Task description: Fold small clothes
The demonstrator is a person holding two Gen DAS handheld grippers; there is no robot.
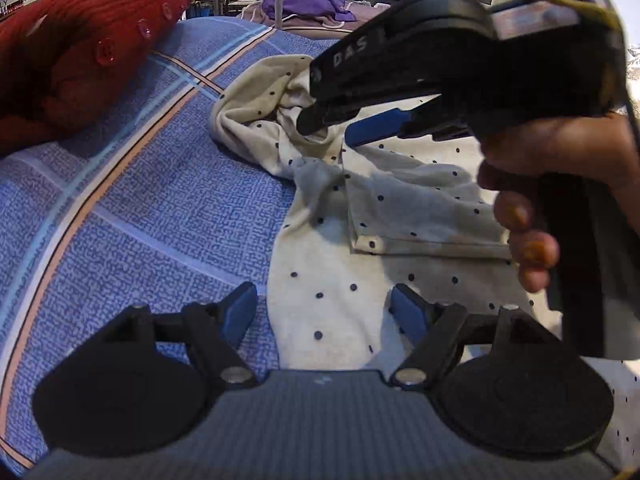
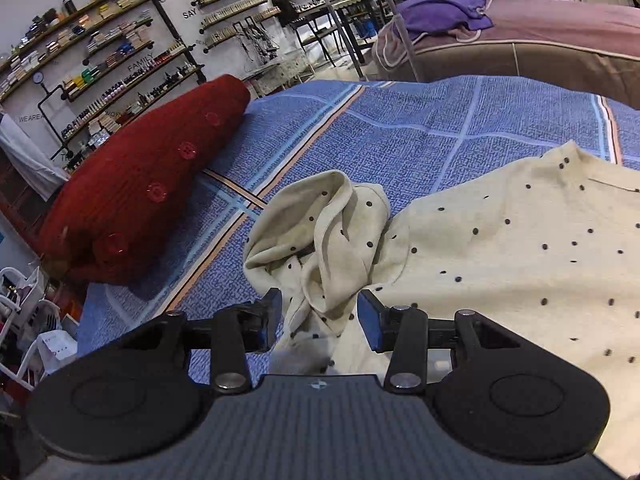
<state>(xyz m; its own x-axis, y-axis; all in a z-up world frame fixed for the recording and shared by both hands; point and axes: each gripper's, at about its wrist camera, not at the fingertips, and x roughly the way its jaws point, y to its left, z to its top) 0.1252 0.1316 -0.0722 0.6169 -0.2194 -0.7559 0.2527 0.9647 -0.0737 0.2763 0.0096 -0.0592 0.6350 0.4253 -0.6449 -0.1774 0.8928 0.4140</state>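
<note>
A cream garment with dark dots (image 1: 420, 208) lies on the blue patterned bedspread (image 1: 160, 208), with its sleeve (image 2: 320, 232) crumpled in a bunch at the left. My left gripper (image 1: 324, 312) is open just above the garment's left edge, and nothing is pinched in it. My right gripper (image 2: 320, 320) points down at the bunched sleeve. Its jaws stand apart with folds of the sleeve between them, and the pads do not visibly press on the cloth. In the left wrist view the right gripper (image 1: 332, 128) reaches in from the upper right, held by a person's hand (image 1: 532, 184).
A red knitted cushion with buttons (image 2: 148, 184) lies at the left end of the bed. Beyond the bed stands another bed with a purple cloth (image 2: 444, 12). Shelves with small bottles (image 2: 120, 60) line the far wall. The bedspread's left edge drops off near white chairs (image 2: 24, 304).
</note>
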